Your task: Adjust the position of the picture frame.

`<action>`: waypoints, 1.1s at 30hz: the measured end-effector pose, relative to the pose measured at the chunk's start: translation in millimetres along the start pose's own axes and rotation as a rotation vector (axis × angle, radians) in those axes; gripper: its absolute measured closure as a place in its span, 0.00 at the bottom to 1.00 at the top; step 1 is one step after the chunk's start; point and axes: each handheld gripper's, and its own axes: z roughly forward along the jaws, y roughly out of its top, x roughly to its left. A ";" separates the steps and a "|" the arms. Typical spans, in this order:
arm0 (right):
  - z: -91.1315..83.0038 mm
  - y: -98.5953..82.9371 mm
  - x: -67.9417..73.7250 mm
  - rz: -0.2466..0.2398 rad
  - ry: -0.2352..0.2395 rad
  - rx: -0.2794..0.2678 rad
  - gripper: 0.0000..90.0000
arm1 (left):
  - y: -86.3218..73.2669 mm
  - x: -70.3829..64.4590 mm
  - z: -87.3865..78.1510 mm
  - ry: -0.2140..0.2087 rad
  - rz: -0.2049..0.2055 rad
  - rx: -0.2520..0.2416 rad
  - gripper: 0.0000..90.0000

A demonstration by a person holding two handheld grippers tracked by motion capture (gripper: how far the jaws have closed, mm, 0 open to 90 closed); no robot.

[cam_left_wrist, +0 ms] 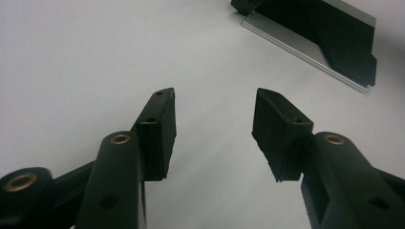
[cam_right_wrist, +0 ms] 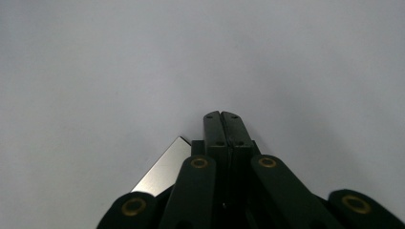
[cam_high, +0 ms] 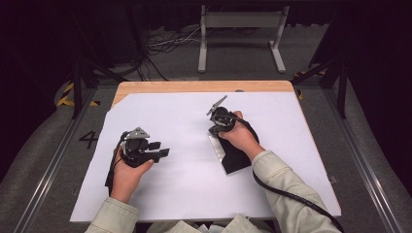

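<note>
Right claw [cam_right_wrist: 223, 117], jaws pressed together over the flat black-and-silver plate [cam_high: 228, 154], should open before gripping; left claw [cam_left_wrist: 215, 129] gapes wide.

Wooden table [cam_high: 204, 86] here, almost totally covered by a big white sheet [cam_high: 170, 121], just a strip of bare wood showing along the far edge. Right of centre, a flat black panel with a silvery edge [cam_high: 232, 156] lies on the sheet.

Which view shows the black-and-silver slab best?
The left gripper view: the slab shows its silver edge and dark top unobstructed. In the high view the right hand covers part of it; the right gripper view catches a silver corner.
</note>
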 end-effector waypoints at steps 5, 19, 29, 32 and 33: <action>-3.9 -5.7 11.7 -0.029 0.029 0.010 1.00 | 3.2 -1.3 4.2 -0.006 0.012 0.002 0.56; -18.6 -29.2 52.9 -0.139 0.115 0.034 1.00 | 14.9 -5.2 21.3 -0.046 0.028 0.016 0.56; -49.0 -51.7 61.9 -0.074 0.067 -0.095 1.00 | 25.5 -14.3 39.7 -0.090 0.068 0.045 0.56; -70.6 -66.0 57.2 -0.038 0.028 -0.134 1.00 | 28.6 -17.0 46.0 -0.109 0.083 0.059 0.58; -78.0 -71.7 55.3 -0.026 0.018 -0.150 1.00 | 29.5 -18.8 48.5 -0.114 0.083 0.061 0.59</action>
